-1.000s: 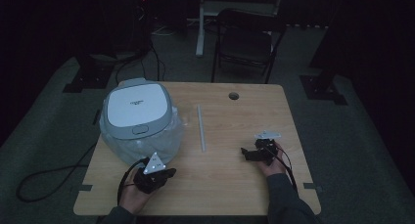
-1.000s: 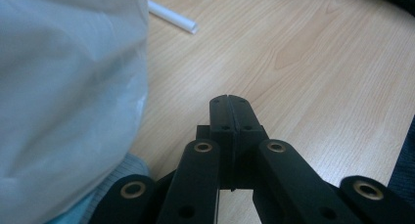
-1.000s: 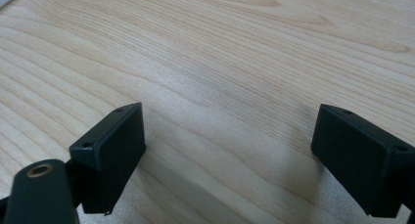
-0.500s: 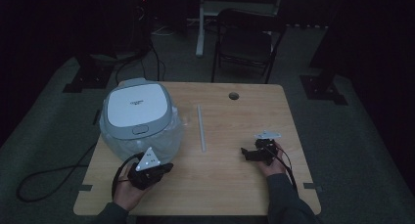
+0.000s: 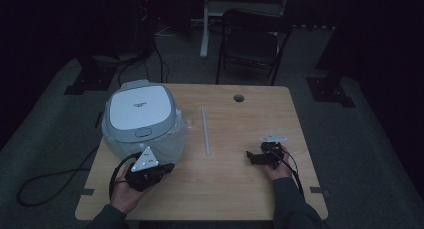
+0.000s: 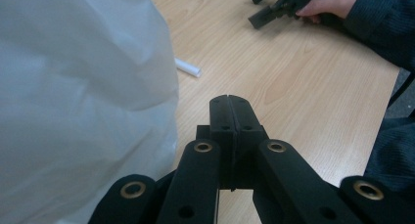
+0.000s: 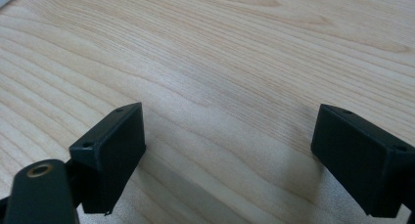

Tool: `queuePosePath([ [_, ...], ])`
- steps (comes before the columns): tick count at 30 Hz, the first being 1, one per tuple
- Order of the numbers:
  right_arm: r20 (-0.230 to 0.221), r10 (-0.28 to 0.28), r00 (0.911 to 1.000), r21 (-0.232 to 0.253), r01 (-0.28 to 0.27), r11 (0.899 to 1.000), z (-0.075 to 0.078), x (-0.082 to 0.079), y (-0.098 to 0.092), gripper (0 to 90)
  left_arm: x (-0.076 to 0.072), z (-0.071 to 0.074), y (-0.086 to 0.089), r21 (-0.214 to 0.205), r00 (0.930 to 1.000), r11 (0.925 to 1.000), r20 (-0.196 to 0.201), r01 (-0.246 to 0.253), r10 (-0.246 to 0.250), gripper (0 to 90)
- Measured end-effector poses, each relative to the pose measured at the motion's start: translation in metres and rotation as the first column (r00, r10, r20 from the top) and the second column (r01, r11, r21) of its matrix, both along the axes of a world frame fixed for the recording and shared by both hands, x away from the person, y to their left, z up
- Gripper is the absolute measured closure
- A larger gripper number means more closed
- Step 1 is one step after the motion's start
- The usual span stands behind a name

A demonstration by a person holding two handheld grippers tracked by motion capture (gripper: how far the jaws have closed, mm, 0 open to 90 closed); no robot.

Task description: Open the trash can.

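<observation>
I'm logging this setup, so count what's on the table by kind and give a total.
Cooker in a plastic bag: 1
White tube: 1
Tongs, left and right: 2
Total: 4

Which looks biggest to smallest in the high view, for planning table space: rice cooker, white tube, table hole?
1. rice cooker, by far the largest.
2. white tube, long but thin.
3. table hole, smallest.
</observation>
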State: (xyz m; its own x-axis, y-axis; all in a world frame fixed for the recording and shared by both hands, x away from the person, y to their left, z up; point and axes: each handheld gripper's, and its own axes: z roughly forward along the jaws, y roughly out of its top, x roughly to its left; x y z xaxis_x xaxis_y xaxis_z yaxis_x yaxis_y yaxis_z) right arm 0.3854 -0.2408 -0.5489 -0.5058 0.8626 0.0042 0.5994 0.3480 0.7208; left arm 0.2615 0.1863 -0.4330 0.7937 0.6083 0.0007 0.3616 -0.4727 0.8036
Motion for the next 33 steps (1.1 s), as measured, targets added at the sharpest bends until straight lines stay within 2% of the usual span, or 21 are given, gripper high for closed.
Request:
queuePosePath([
  [10,0.000,0.000,1.0000,0.000,0.000,1.000,0.000,0.000,0.000,11.8,-0.002,0.016,0.007,-0.018,0.9998,0.9998,0.019,-0.006,0.006,90.0],
  [17,0.000,0.000,1.0000,0.000,0.000,1.000,0.000,0.000,0.000,11.8,-0.001,0.027,0.017,-0.083,0.9999,0.9965,0.014,0.007,-0.006,90.0],
  [25,0.000,0.000,1.0000,0.000,0.000,1.000,0.000,0.000,0.000,11.8,-0.002,0.040,0.022,-0.069,0.9989,0.9976,0.045,-0.006,0.009,90.0],
  [33,0.000,0.000,1.0000,0.000,0.000,1.000,0.000,0.000,0.000,11.8,-0.005,0.050,0.026,-0.073,0.9978,0.9972,0.063,-0.014,0.019,90.0],
])
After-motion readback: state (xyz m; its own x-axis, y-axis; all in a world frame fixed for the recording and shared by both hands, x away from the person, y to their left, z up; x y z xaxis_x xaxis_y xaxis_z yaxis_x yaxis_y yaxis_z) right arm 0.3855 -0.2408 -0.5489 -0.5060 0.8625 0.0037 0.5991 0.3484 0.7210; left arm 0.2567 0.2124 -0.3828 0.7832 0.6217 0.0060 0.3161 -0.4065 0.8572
